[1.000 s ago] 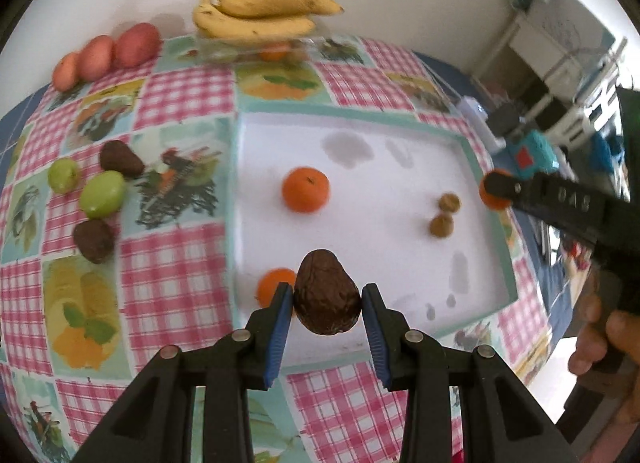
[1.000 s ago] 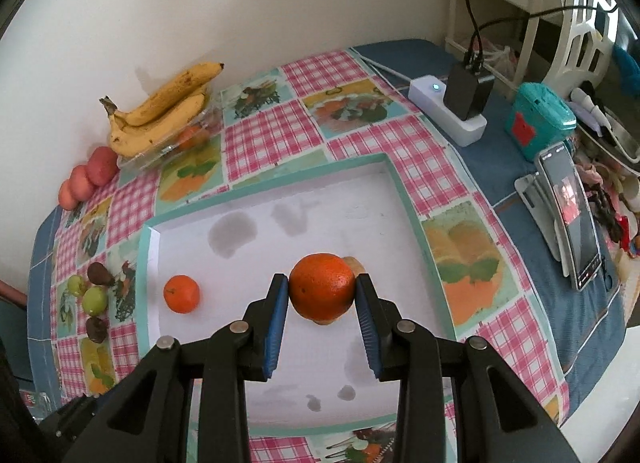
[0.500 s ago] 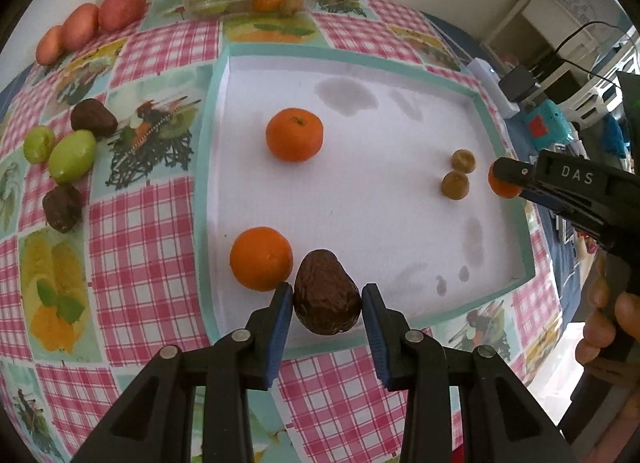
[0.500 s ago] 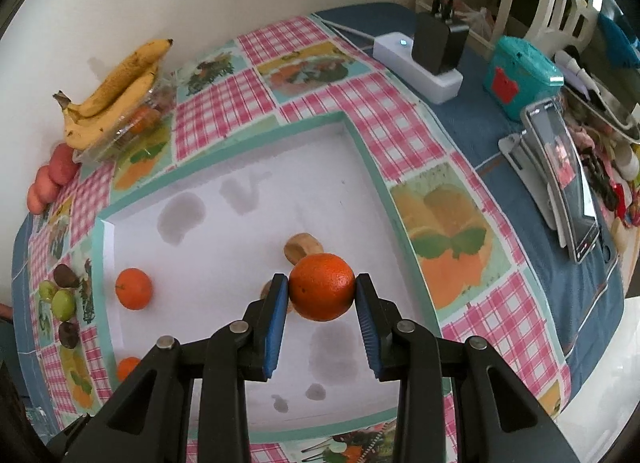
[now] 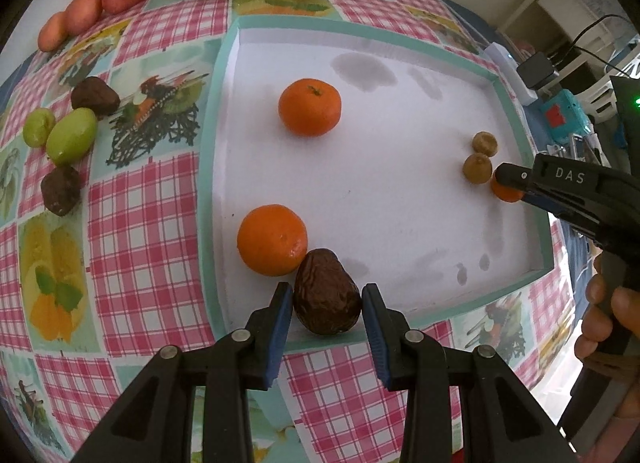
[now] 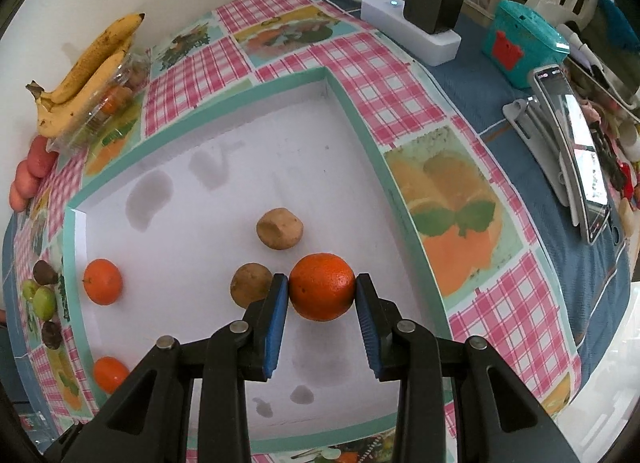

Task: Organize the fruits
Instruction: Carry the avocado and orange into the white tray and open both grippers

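Avocado (image 5: 326,297) perhaps resting beside tray's near rim (image 5: 400,321).

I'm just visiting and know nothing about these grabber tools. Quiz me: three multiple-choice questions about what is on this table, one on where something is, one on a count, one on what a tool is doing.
1. Where do the bananas lie?
A. on a clear plastic box by the wall
B. inside the white tray
C. beside the phone

2. How many small brown round fruits lie in the white tray, near the right gripper?
A. none
B. two
C. five

3. What is the left gripper doing?
A. gaping open with nothing in it
B. gripping a banana
C. holding a dark wrinkled avocado between its blue pads

Answers: 1 A, the bunch rests on the clear box at the table's far edge. 2 B, the right wrist view shows two by the held orange. 3 C, the avocado sits between both pads.
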Demonstrator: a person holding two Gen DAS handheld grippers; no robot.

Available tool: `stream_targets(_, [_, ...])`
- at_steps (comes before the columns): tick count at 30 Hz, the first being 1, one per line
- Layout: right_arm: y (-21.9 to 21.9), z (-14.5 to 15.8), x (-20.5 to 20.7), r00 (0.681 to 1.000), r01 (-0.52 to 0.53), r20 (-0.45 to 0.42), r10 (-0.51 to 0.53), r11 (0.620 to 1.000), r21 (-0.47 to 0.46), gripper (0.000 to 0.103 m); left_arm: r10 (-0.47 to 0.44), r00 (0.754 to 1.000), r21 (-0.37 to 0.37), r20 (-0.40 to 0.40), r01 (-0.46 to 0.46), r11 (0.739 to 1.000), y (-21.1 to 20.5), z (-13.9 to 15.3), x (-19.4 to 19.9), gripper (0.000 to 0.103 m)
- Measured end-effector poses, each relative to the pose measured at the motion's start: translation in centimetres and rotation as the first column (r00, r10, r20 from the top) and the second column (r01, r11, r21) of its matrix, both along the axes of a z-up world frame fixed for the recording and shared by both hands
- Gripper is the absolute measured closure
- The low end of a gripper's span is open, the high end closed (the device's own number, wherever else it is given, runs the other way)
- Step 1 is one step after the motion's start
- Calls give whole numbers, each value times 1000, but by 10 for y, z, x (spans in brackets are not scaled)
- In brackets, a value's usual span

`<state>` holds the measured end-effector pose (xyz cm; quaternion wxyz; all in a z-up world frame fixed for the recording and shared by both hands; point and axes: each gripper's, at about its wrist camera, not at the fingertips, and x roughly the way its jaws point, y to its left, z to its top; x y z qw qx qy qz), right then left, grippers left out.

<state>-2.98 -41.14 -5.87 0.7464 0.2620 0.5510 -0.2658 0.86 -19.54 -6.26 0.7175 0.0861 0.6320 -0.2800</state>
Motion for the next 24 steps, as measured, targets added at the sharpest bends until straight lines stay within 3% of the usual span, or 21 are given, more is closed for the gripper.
stream_targets(12, [0, -2, 2, 1000, -3, -7, 3, 1000, -3, 66, 10, 1000, -1, -21, -10, 1000, -3, -5, 1, 64])
stream_targets(15, [0, 0, 2, 1000, -4, -5, 4, 1000, -9, 54, 15, 1000, -1, -26, -15, 1000, -1, -5, 3, 62])
stream_targets(17, [-1, 3, 2, 1000, -3, 0, 3, 1000, -19, 51, 17, 1000, -2, -14, -17, 1000, 1, -2, 5, 51])
stream_targets(24, [0, 12, 1, 1000, -5, 21, 5, 999, -39, 45, 7, 1000, -36, 27, -6, 999, 7, 17, 7, 39])
